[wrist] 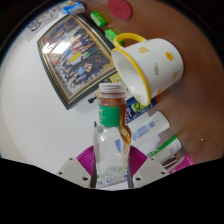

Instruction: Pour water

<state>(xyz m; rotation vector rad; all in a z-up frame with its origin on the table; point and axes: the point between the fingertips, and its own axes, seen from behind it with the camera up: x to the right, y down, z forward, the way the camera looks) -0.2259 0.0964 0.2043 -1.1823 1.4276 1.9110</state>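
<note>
Standing upright between the tool's (111,165) pink pads: one clear bottle (111,135), green collar, cap off, clamped from both sides. Beyond it, slightly right: white-and-yellow mug (148,65), tipped on the white worktop (40,130), mouth facing the bottle's neck.

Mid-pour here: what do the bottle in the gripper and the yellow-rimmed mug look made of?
Bottle: clear, glossy plastic by the look, since you can see through its walls; its green cap looks like opaque plastic. Mug: probably glazed ceramic, white and shiny with a thick yellow rim and handle, though enamel or plastic cannot be ruled out.
</note>
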